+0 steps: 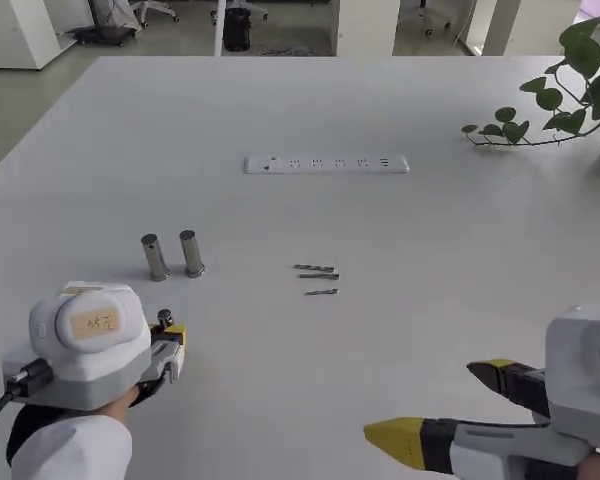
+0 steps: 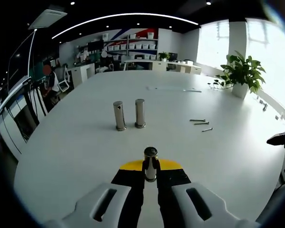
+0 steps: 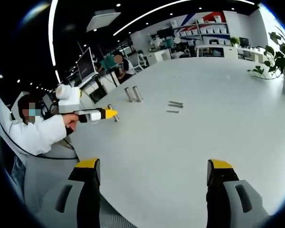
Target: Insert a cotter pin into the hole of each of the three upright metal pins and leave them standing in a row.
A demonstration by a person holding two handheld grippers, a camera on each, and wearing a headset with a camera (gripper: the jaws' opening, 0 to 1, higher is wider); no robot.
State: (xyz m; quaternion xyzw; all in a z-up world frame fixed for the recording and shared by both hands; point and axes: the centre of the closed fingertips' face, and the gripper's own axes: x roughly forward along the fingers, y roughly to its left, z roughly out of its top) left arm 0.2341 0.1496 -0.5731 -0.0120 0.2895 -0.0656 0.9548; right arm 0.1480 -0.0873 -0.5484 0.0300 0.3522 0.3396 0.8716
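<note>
Two upright metal pins (image 1: 155, 257) (image 1: 191, 253) stand side by side on the white table (image 1: 380, 330). They appear again in the left gripper view (image 2: 119, 115) (image 2: 140, 113). My left gripper (image 1: 170, 335) (image 2: 150, 170) is shut on a third metal pin (image 1: 165, 320) (image 2: 150, 163), held upright near the table's left front. Three small cotter pins (image 1: 318, 277) (image 2: 200, 123) (image 3: 174, 105) lie loose to the right of the standing pins. My right gripper (image 1: 430, 402) (image 3: 154, 170) hovers open at the front right, holding nothing.
A white power strip (image 1: 327, 164) lies across the table's far middle. A leafy plant (image 1: 570, 90) (image 2: 240, 71) stands at the far right edge. Office chairs and desks lie beyond the table.
</note>
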